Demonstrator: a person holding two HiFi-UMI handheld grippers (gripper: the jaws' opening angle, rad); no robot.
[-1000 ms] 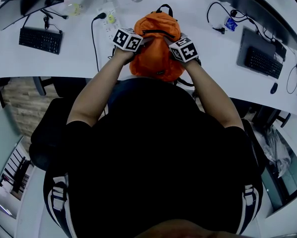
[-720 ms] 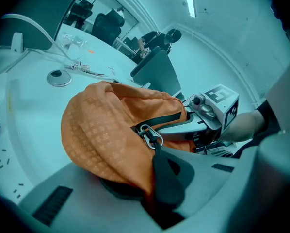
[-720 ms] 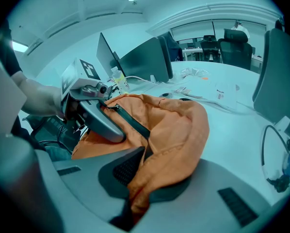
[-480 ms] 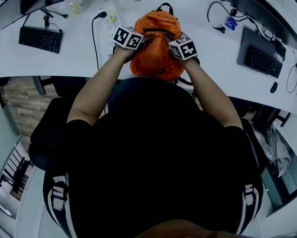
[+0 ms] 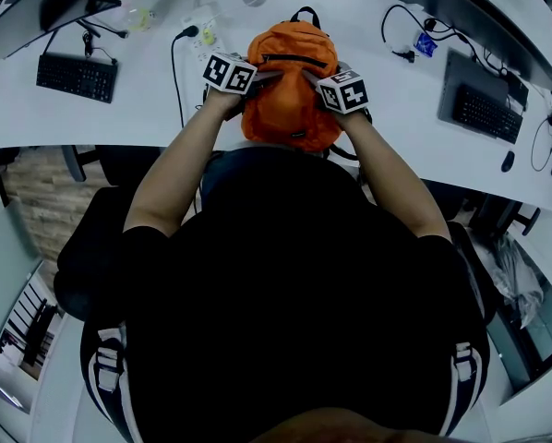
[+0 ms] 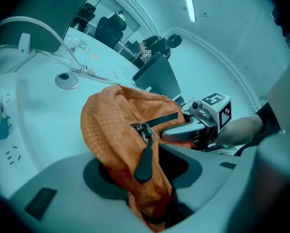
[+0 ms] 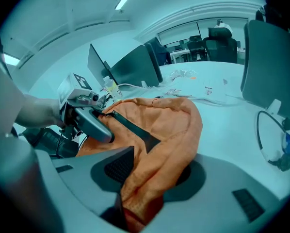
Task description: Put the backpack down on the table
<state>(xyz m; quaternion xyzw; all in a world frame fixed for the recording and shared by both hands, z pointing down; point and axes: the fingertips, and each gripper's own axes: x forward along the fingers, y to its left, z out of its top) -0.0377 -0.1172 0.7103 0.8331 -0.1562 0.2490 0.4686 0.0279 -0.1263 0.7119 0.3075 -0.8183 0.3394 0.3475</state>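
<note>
Item: orange backpack [image 5: 290,81], resting on the white table [image 5: 119,109] near its front edge, between both grippers.

Left gripper [image 6: 144,176]: at the bag's left side; jaws have just been opening and stand apart, with loose fabric and the black zip pull [image 6: 142,159] lying between them, unclamped. Left forearm [image 5: 179,164] reaches forward, angled inward.

Right gripper [image 7: 157,178]: at the bag's right side, tilted down; jaws have just been opening and are likewise parted, with a fold of fabric slack between them. Right forearm [image 5: 396,169] mirrors the left.
</note>
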